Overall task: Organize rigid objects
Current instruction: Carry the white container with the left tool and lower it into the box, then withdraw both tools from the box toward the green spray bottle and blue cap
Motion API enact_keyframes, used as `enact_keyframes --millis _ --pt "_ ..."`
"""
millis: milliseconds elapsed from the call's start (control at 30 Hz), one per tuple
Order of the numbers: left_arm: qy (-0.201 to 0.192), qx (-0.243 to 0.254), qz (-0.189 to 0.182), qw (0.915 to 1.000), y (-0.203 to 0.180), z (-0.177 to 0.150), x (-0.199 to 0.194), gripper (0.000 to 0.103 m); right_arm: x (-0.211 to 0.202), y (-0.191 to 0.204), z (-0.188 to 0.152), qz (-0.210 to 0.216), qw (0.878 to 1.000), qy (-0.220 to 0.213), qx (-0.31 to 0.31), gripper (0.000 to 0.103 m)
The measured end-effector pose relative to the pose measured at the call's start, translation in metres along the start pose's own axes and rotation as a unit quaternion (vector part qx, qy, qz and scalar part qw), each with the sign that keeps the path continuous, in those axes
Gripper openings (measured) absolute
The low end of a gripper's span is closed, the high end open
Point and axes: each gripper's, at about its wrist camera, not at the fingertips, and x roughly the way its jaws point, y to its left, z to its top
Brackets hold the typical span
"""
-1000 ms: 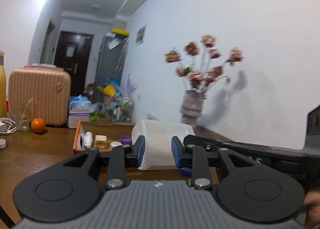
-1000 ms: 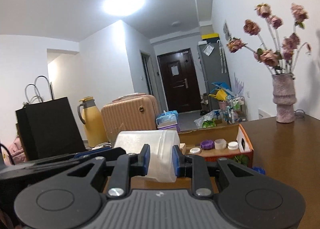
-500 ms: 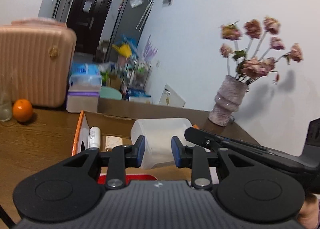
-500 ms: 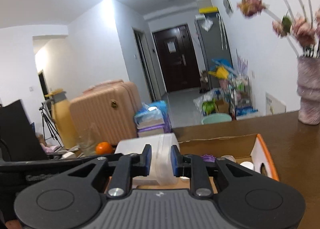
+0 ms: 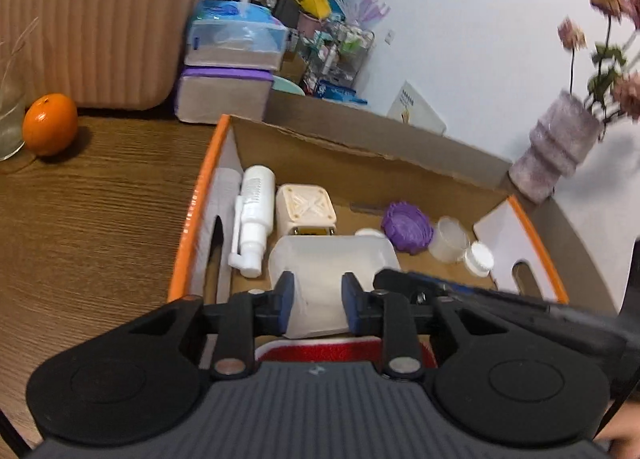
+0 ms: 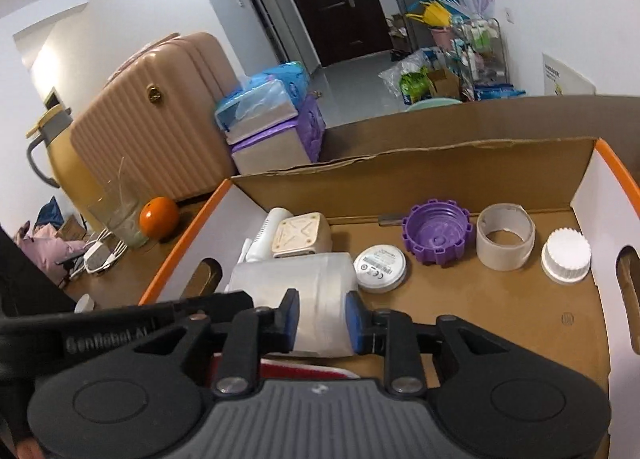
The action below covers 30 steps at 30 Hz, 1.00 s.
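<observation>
The left tool (image 5: 316, 305) pinches the translucent plastic container (image 5: 332, 271) between its blue pads, and the right tool (image 6: 322, 319) clamps the same container (image 6: 296, 299) from the other side, so both are closed on it. The container hangs low inside the cardboard box (image 6: 400, 179), toward its near left part, just in front of the white spray bottle (image 5: 254, 227) and the cream square case (image 5: 306, 209); whether it touches the box floor I cannot tell. Further right lie a white disc (image 6: 380, 265), a purple cap (image 6: 436, 233), a tape roll (image 6: 506, 237) and a white lid (image 6: 566, 255). It looks to lie on its side, long axis running left to right across the box, with a red part (image 5: 320, 351) below it. The risk, as I judge it: if one tool lets go first, the smooth wall could slip or twist and knock the spray bottle or case; squeezing harder could buckle it.
</observation>
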Motion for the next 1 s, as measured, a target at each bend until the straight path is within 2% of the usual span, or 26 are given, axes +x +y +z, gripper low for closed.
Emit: enact_keyframes --millis 100,167,200,233,300,367,433,467,533,600,633,667,833,967,1000 --pt "0.012 -0.006 -0.002 0.9999 -0.002 0.001 -0.001 0.027 -0.003 -0.003 0.003 -0.011 1.000 0.011 0.002 0.028" --pt "0.015 -0.027 -0.010 0.9995 0.002 0.001 -0.011 0.031 -0.017 0.000 0.005 -0.016 1.000 0.006 -0.007 0.028" --pt "0.011 -0.036 -0.014 0.9992 0.004 0.001 -0.015 0.040 -0.026 0.001 0.007 -0.018 1.000 -0.001 -0.012 0.028" --pt "0.007 -0.036 -0.006 0.9993 0.003 0.000 -0.025 0.057 -0.037 0.001 0.009 -0.020 1.000 -0.008 -0.017 0.030" --pt "-0.020 -0.018 0.011 0.9996 -0.003 -0.002 -0.046 0.067 -0.056 0.002 0.014 -0.026 0.999 -0.020 -0.025 0.037" --pt "-0.039 0.012 0.021 0.9990 -0.010 -0.004 -0.070 0.071 -0.079 0.002 0.016 -0.027 0.999 -0.035 -0.032 0.045" --pt "-0.056 0.032 0.035 0.9973 -0.018 -0.008 -0.090 0.082 -0.100 0.002 0.017 -0.047 0.997 -0.041 -0.037 0.047" --pt "-0.067 0.044 0.043 0.9959 -0.023 -0.011 -0.101 0.084 -0.112 0.003 0.016 -0.058 0.996 -0.047 -0.042 0.048" --pt "-0.088 0.069 0.057 0.9921 -0.034 -0.018 -0.122 0.088 -0.137 0.006 0.013 -0.073 0.994 -0.060 -0.053 0.053" --pt "-0.106 0.089 0.060 0.9885 -0.044 -0.026 -0.142 0.092 -0.156 0.009 0.007 -0.085 0.991 -0.076 -0.067 0.063" --pt "-0.113 0.096 0.059 0.9871 -0.047 -0.030 -0.152 0.096 -0.167 0.013 0.001 -0.096 0.988 -0.085 -0.083 0.073" --pt "-0.124 0.103 0.057 0.9853 -0.051 -0.036 -0.163 0.098 -0.176 0.015 -0.004 -0.106 0.985 -0.092 -0.098 0.079" --pt "-0.175 0.143 0.062 0.9722 -0.067 -0.064 -0.202 0.103 -0.216 0.025 -0.035 -0.138 0.970 -0.137 -0.145 0.084" --pt "-0.240 0.164 0.064 0.9546 -0.078 -0.090 -0.229 0.103 -0.247 0.026 -0.064 -0.141 0.957 -0.204 -0.153 0.100" --pt "-0.254 0.169 0.064 0.9501 -0.080 -0.097 -0.236 0.103 -0.252 0.028 -0.072 -0.144 0.951 -0.220 -0.161 0.101"
